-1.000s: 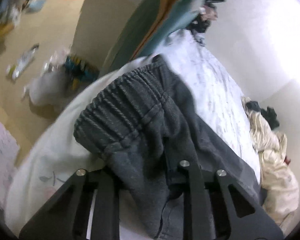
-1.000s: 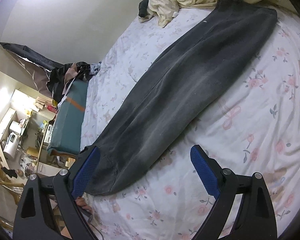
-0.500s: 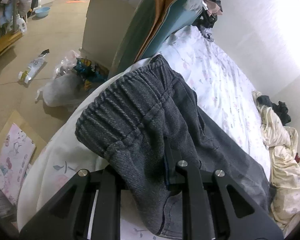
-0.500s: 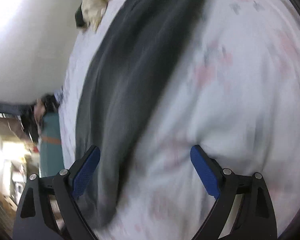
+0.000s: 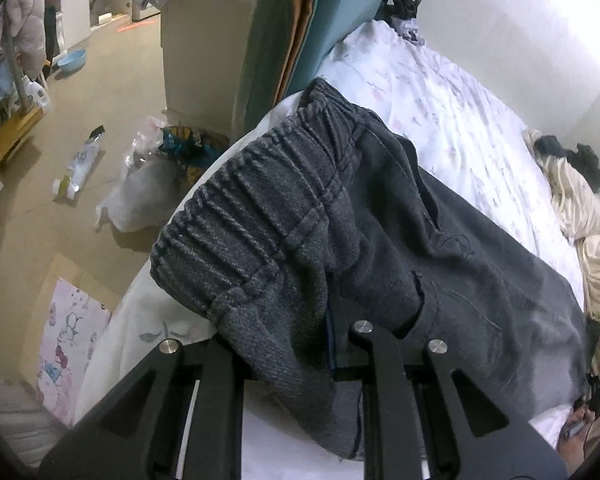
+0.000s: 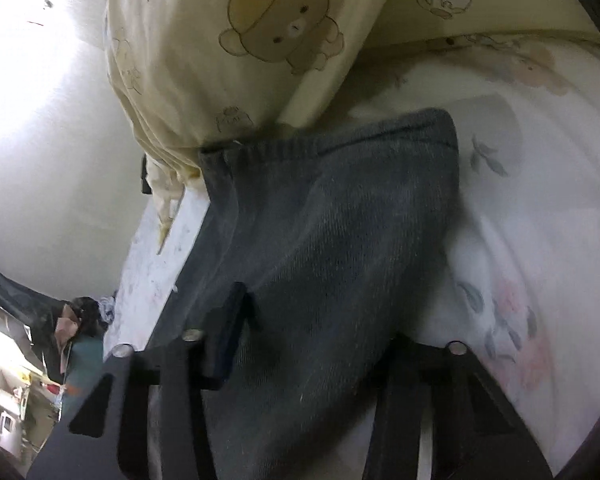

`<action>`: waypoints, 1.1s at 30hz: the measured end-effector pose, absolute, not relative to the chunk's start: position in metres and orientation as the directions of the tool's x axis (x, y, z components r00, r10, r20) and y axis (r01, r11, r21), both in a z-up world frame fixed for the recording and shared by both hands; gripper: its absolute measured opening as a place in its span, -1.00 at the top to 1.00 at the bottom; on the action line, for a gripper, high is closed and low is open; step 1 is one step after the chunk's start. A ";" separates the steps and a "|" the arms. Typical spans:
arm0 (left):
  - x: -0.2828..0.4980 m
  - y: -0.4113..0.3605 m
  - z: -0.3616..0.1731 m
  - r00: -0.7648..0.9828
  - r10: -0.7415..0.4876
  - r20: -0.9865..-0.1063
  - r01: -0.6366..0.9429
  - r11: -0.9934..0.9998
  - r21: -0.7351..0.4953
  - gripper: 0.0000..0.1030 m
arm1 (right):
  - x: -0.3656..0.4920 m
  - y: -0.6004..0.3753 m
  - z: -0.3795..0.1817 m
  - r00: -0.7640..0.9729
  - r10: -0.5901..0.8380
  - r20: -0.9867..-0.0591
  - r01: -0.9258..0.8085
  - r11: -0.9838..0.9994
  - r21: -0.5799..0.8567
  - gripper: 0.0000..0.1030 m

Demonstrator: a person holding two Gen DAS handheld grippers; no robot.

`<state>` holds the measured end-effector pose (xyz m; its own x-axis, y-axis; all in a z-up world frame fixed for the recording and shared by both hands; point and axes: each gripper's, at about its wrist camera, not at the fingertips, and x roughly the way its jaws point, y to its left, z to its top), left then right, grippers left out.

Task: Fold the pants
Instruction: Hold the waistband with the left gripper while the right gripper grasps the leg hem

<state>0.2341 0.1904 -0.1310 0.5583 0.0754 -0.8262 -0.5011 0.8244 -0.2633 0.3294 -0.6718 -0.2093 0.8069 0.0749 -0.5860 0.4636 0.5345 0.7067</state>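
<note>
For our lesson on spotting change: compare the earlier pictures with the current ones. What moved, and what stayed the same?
The right gripper travelled along the pants from the waist end to the leg hem, beside the bear-print quilt. Its jaws, wide open before, are closing with the leg between them. The left gripper stayed clamped on the waistband.

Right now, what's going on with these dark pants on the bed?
A person with a handheld gripper in each hand is folding dark grey pants laid lengthwise on a floral bedsheet. The left gripper is shut on the elastic waistband, holding it bunched near the bed's edge. At the other end, the right gripper is at the leg cuffs beside a bear-print quilt, its jaws closing around the fabric.
</note>
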 end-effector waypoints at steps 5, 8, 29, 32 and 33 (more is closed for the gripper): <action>0.233 0.178 -0.086 0.639 0.098 -0.763 -0.491 0.815 -0.307 0.77 | 0.327 -0.668 -0.173 0.799 0.035 -0.600 0.452 0.623 0.639 0.87; 0.229 0.161 -0.034 0.717 0.080 -0.693 -0.393 0.867 -0.306 0.77 | 0.335 -0.661 -0.131 0.810 0.005 -0.586 0.414 0.702 0.579 0.89; 0.070 0.267 -0.052 0.364 -0.021 -0.931 -0.510 0.832 -0.218 0.76 | 0.113 -0.611 -0.115 0.234 -0.079 -0.969 0.801 0.581 0.146 0.80; 0.062 0.266 -0.060 0.341 0.010 -0.940 -0.506 0.845 -0.175 0.75 | 0.116 -0.614 -0.126 0.131 -0.153 -0.979 0.798 0.603 0.013 0.71; 0.060 0.266 -0.060 0.343 0.005 -0.939 -0.508 0.842 -0.180 0.75 | 0.117 -0.617 -0.127 0.108 -0.162 -0.981 0.797 0.603 -0.012 0.71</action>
<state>0.0604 0.2664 -0.0600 0.3426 0.0052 -0.9395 -0.5076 0.8425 -0.1805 0.1171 -0.6170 -0.1274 0.1078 -0.1620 -0.9809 0.7974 0.6033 -0.0120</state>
